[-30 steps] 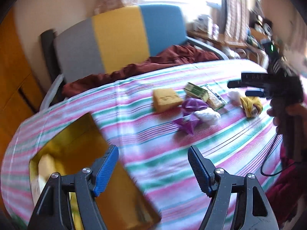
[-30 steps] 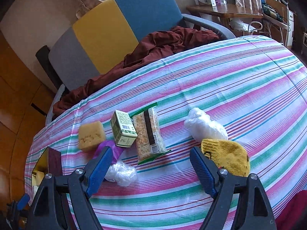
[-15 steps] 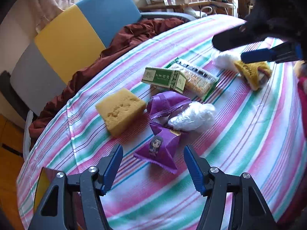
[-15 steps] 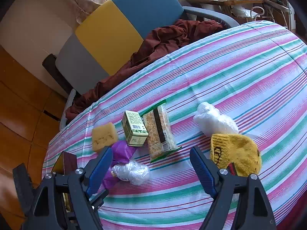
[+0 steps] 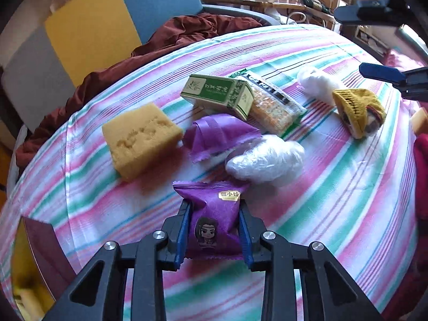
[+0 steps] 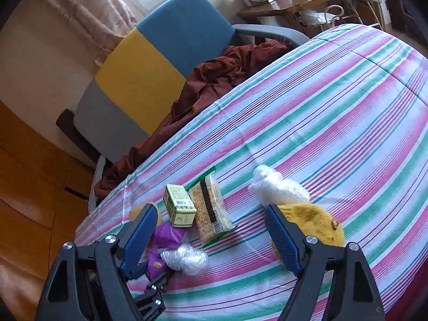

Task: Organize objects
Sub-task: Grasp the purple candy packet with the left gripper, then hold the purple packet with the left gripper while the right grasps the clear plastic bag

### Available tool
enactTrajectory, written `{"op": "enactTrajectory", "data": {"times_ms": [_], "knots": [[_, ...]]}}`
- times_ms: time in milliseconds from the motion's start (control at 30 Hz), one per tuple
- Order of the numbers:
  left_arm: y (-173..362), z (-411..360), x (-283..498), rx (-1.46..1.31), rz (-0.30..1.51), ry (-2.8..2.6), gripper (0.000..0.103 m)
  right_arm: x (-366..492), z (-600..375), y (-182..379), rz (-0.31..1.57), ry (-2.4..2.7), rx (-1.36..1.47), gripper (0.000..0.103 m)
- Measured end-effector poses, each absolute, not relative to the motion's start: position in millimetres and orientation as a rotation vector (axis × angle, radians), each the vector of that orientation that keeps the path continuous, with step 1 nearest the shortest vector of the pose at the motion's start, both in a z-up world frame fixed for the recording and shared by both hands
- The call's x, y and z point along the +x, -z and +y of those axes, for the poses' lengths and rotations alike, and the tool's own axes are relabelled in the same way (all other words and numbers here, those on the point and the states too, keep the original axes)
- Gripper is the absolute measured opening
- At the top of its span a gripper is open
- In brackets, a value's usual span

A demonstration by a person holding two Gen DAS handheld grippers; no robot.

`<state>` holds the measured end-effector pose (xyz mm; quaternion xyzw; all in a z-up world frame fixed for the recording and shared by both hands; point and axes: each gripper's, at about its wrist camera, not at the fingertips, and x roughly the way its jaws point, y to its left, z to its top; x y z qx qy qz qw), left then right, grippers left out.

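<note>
Left gripper (image 5: 214, 230) now clamping, seemingly, purple packet (image 5: 212, 222)

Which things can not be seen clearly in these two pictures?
- Box, left wrist view: cut by the frame edge; contents blurred.
- Yellow sponge, right wrist view: mostly hidden behind the right claw.
- Held purple packet, left wrist view: its sides are covered by the left claw.
</note>
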<state>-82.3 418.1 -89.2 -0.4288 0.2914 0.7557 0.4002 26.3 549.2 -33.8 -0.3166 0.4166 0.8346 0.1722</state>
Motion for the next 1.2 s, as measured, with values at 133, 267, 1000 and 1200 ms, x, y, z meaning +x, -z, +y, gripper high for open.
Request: {"op": "enactTrajectory", "data": {"times_ms": [133, 267, 1000, 1200], "knots": [[89.6, 394.9, -53.2, -1.107, 0.627, -1.978, 0.033, 44.7, 571.0, 35.8, 1.298, -2.301, -0.787, 0.084], [91.8, 367.9, -21.3, -1.06, 0.55, -2.026, 0.033, 62.3, 586.7, 38.2, 1.393, -2.245, -0.684, 0.083], [106.7, 336.6, 0.8, -0.882, 0.422, -2.095, 0.034, -23.5, 490.0, 53.0, 0.885, -2.526, -1.274, 0.07], [108.2, 334.4, 0.5, -0.868, 0.396, -2.093, 0.034, -56.4, 468.8, 75.0, 0.986, -2.497, -1.459, 0.07]]}}
